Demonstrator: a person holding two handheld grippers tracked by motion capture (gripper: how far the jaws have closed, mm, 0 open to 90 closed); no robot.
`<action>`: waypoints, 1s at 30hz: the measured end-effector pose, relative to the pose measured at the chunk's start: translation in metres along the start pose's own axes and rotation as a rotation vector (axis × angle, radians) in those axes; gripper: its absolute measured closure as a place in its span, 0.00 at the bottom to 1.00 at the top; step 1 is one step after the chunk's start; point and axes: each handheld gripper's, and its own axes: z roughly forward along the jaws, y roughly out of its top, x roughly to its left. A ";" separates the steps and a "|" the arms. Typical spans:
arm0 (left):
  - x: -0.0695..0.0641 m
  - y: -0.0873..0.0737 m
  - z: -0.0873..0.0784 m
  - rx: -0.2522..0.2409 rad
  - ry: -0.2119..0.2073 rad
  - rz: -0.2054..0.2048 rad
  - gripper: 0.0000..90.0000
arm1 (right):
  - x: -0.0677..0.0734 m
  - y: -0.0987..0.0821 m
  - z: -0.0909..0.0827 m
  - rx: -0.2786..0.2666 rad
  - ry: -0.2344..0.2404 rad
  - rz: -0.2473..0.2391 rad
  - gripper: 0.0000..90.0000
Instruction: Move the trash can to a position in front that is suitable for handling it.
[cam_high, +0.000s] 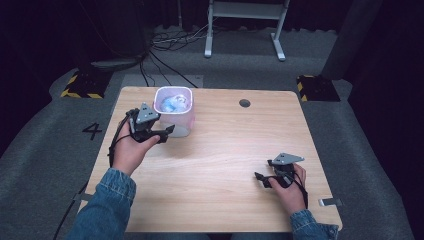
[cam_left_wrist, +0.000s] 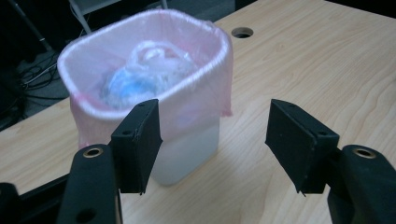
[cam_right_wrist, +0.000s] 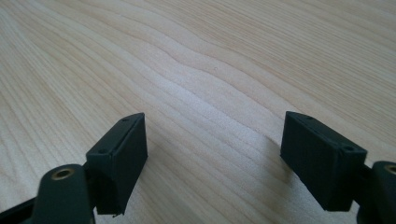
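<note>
Since a tied blue-and-white bag (cam_left_wrist: 144, 70) already lies inside the pink-lined bin (cam_high: 173, 118) at the table's (cam_high: 225, 165) far left, the drop-off looks done. The bin stands upright, mouth up. The left gripper (cam_high: 167, 132) hangs spread and empty beside it; the right gripper (cam_high: 261, 177) rests spread.

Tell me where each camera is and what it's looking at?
High view: above the person's side, looking forward and down on the table; both hands and sleeves show.
Left gripper view: rides the left gripper, facing the small bin; its open black jaws show.
Right gripper view: rides the right gripper, facing bare wood; its open jaws show.
Shared: the high and left gripper views both see the bin.
</note>
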 end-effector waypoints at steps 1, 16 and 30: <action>0.000 0.000 0.000 0.000 0.000 0.000 0.40 | 0.000 0.000 0.000 0.000 0.000 0.000 0.25; -0.011 0.039 0.053 0.010 -0.045 0.006 0.37 | 0.001 0.000 0.000 -0.001 0.001 -0.005 0.25; -0.016 0.037 0.087 0.036 -0.096 -0.005 0.62 | 0.001 0.000 0.000 0.001 0.007 -0.013 0.25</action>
